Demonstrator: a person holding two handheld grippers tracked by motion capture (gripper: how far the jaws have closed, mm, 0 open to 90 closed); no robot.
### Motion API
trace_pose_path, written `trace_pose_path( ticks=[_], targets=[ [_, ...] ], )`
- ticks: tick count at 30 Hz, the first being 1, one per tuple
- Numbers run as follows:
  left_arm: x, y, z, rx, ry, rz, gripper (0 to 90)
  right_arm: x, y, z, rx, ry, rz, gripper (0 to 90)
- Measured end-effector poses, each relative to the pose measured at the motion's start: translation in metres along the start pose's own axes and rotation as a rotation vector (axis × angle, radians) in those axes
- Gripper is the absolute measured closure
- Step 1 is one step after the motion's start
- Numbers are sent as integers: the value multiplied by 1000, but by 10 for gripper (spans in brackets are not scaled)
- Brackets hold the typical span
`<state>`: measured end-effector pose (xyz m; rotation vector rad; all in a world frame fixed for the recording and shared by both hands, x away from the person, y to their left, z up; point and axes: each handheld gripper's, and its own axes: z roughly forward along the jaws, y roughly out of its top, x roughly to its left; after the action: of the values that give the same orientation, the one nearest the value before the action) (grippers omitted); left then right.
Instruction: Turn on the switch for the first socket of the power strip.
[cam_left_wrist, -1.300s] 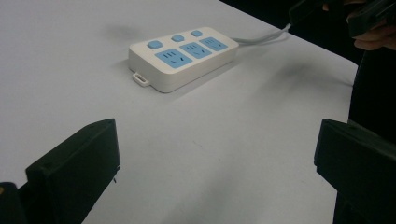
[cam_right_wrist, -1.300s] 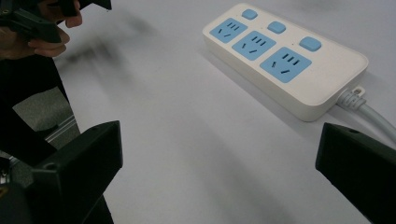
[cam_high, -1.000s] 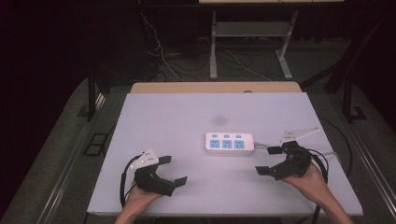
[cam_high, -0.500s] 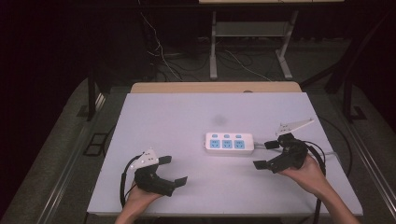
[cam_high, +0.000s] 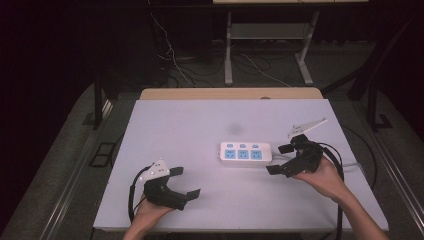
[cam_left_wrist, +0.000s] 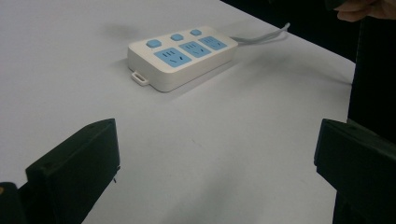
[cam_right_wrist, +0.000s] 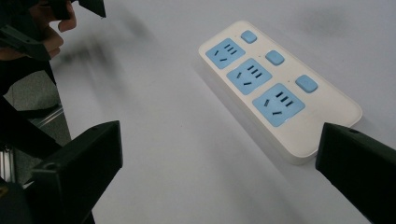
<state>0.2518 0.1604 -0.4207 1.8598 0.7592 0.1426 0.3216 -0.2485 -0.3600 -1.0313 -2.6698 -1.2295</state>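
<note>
Right hand-held gripper (cam_high: 281, 159), jaws spread apart, sits just beside the right end of the white power strip (cam_high: 245, 152), which lies flat mid-bench (cam_high: 180, 125). Left hand-held gripper (cam_high: 184, 182), jaws also apart, rests well apart near the front edge.

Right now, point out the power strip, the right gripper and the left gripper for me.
power strip (cam_high: 245, 152), high view, on its white top face.
right gripper (cam_high: 280, 159), high view, midway between its open jaws.
left gripper (cam_high: 184, 182), high view, midway between its open jaws.

A white table (cam_high: 200, 125) stands before a metal frame (cam_high: 270, 30) and floor cables (cam_high: 170, 55).
</note>
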Motion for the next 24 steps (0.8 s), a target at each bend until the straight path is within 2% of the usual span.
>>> trace_pose_path(
  ticks=[24],
  targets=[
    [0,0,2,10,-3,0,0,-16,31,11,30,-11,15,2]
  ],
)
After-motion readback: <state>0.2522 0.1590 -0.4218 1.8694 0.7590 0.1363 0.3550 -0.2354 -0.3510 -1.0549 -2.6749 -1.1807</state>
